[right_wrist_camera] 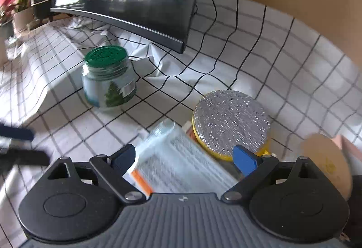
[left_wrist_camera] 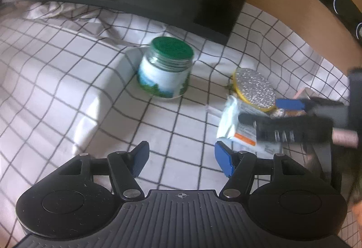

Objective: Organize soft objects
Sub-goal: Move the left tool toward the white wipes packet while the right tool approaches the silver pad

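We hold the left hand-held gripper [left_wrist_camera: 182,158] spread wide over bare checked cloth [left_wrist_camera: 67,80] on the desk, nothing between its pads. The right hand-held gripper [right_wrist_camera: 184,160] is also open, straddling a clear plastic packet [right_wrist_camera: 181,164] without visibly pressing it. Just past the packet, at one o'clock, lies a silver-topped yellow sponge pad [right_wrist_camera: 230,121]; a green-lidded jar [right_wrist_camera: 108,80] stands at eleven o'clock. We judge the packet could slip or crumple if pinched off-centre (it looks slick), and a hasty sweep might nudge the pad.
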